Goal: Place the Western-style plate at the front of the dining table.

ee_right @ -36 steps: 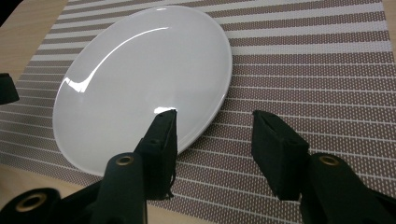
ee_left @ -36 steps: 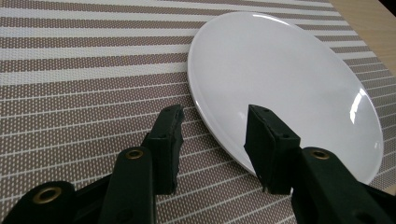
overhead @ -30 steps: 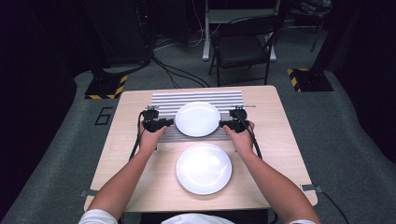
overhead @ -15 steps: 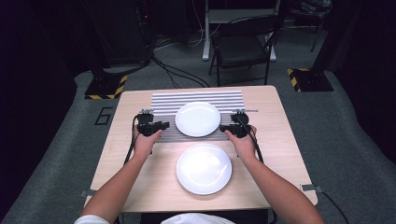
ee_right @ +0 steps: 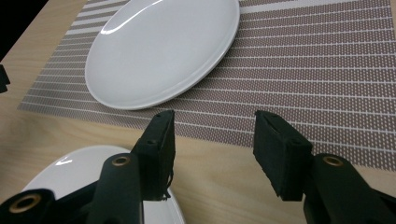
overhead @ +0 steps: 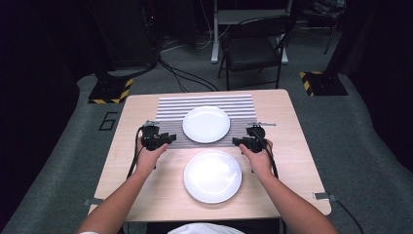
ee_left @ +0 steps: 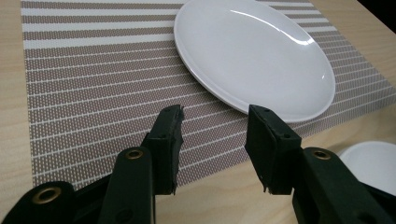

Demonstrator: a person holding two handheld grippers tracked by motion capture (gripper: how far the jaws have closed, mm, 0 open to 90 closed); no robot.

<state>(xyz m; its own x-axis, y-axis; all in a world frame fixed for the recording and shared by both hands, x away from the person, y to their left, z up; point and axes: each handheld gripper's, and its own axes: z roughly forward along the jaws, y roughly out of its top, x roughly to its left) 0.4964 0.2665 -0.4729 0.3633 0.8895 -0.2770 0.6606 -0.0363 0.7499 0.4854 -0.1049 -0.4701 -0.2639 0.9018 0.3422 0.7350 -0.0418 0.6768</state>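
Note:
A white plate [overhead: 206,124] [ee_left: 252,56] [ee_right: 163,51] lies on a striped placemat [overhead: 170,109] [ee_left: 93,93] [ee_right: 317,70] at the far middle of the table. A second white plate [overhead: 213,175] [ee_left: 373,161] [ee_right: 84,172] rests on bare wood nearer the person. My left gripper [overhead: 163,140] [ee_left: 215,121] hovers over the mat's near edge, left of the far plate, jaws apart and empty. My right gripper [overhead: 238,142] [ee_right: 212,123] mirrors it to the right of that plate, over the mat's near edge, also open with nothing between its jaws.
The wooden table [overhead: 292,122] has bare wood either side of the mat. Beyond its far edge stands a dark folding chair [overhead: 253,46]. Cables [overhead: 185,78] run over the grey floor, and yellow-black striped bases [overhead: 109,90] [overhead: 321,83] sit at both far corners.
Both hands have drawn back toward the person, from beside the far plate to the mat's near edge. Neither plate has moved.

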